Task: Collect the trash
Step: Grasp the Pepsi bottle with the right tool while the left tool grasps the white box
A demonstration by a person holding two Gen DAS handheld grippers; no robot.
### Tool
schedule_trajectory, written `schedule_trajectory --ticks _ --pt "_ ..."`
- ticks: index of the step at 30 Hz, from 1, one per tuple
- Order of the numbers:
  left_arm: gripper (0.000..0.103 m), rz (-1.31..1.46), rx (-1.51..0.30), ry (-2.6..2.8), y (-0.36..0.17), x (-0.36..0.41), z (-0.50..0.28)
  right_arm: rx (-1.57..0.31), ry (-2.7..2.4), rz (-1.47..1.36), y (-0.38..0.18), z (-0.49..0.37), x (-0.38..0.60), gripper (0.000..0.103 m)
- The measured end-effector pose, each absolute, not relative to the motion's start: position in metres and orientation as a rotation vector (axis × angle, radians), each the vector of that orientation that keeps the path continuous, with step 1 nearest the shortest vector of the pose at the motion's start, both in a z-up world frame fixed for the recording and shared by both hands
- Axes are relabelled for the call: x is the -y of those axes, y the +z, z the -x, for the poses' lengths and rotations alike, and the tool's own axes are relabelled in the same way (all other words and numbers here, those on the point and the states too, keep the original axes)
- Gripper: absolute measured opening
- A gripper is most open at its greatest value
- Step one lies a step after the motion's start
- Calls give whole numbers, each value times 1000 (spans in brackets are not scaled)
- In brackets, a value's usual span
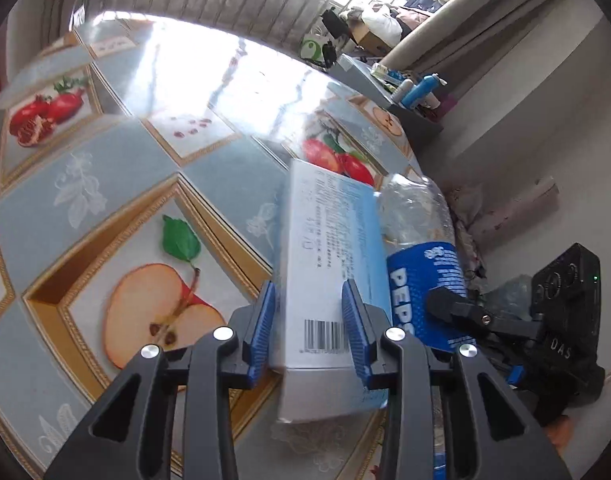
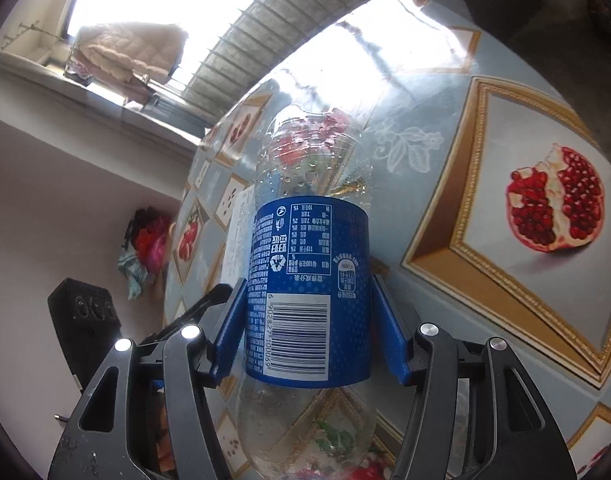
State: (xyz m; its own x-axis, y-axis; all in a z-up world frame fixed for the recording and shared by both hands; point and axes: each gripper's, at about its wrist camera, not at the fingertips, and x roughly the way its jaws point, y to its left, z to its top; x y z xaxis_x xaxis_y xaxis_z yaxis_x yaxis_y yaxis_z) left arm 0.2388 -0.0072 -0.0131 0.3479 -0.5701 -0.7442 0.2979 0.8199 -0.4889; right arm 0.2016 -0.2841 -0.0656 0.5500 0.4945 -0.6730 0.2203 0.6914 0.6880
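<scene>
Straddling the box (image 1: 325, 240) with the left fingers (image 1: 261, 332), set narrow: one pad sitting along the box's near-left edge, the other lying over its printed face at 5 o'clock. Not being able to tell whether either pad is actually pressing. Clamping the bottle (image 2: 305, 280) between the right fingers (image 2: 389, 328), held fairly wide, both pads bearing on the blue label dead centre in the right view, with the clear base pointing off toward 12.

Keeping both pieces of trash over the desk (image 1: 125, 184), touching or nearly touching each other, box at 6 o'clock and bottle at 4 in the left view.

Risking a dropped box: gripping off-square, with one pad on the face rather than the side, probably meaning a twist or a slide out. Risking a squirting bottle too, thin plastic and a slick label giving way under an uneven squeeze. Also risking the bottle nudging the box.

Noting little else nearby: clutter (image 1: 409, 92) on a grey shelf at 1 o'clock, a quilt (image 2: 133, 52) at 10 and clothes (image 2: 149, 244) at 9 in the right view, all well apart. Seeing no bin anywhere.
</scene>
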Motion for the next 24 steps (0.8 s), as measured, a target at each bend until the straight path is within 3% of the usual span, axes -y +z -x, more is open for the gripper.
schedule_trajectory --ticks 9,18,24 --pt "34 232 -1105 -618 -5 -11 -197 -1066 250 -810 -63 -179 266 56" --pt "34 153 -1207 -756 -1 -60 -90 -1157 298 -783 -56 -93 228 56" --pt "36 155 -1176 -692 2 -62 -89 -1147 221 -768 -47 -83 229 56"
